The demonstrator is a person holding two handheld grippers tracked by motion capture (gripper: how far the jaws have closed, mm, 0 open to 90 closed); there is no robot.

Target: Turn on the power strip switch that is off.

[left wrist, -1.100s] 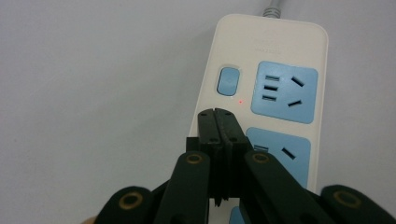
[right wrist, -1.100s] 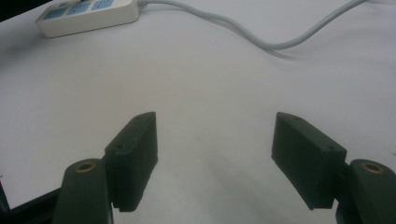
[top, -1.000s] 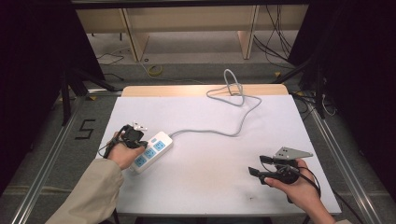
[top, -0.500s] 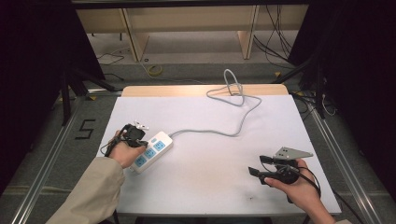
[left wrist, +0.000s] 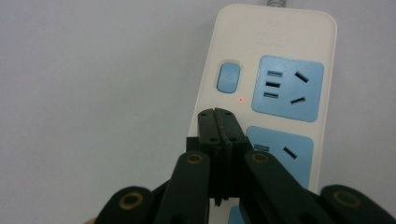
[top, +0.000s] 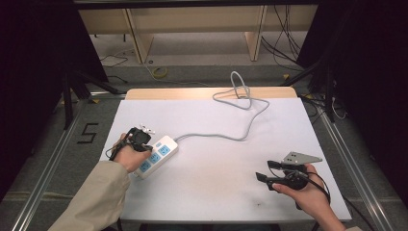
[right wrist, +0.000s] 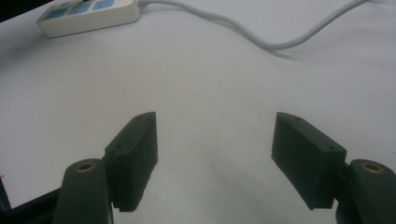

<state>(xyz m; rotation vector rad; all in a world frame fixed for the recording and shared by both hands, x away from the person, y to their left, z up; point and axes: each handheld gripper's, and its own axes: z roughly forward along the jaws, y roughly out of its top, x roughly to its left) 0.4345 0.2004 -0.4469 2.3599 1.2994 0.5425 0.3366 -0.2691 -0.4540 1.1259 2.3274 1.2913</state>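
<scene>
A white power strip (top: 156,155) with blue sockets lies at the left of the white table top; its grey cable (top: 231,137) runs to a coil at the far edge. My left gripper (top: 143,140) is over the strip's near-left part. In the left gripper view its jaws are shut with nothing between them (left wrist: 217,115), tips just below the blue switch (left wrist: 228,77) and a small red light (left wrist: 240,99). I cannot tell whether they touch the strip (left wrist: 280,56). My right gripper (top: 263,177) is held at the front right, open and empty (right wrist: 215,140), facing the strip (right wrist: 88,16).
The cable's coil (top: 238,91) lies on the wooden far edge of the table (top: 183,93). Wooden shelving (top: 192,19) and loose floor cables stand beyond it. Metal rails run along both sides of the table, with a "5" marked on the floor (top: 87,133) at left.
</scene>
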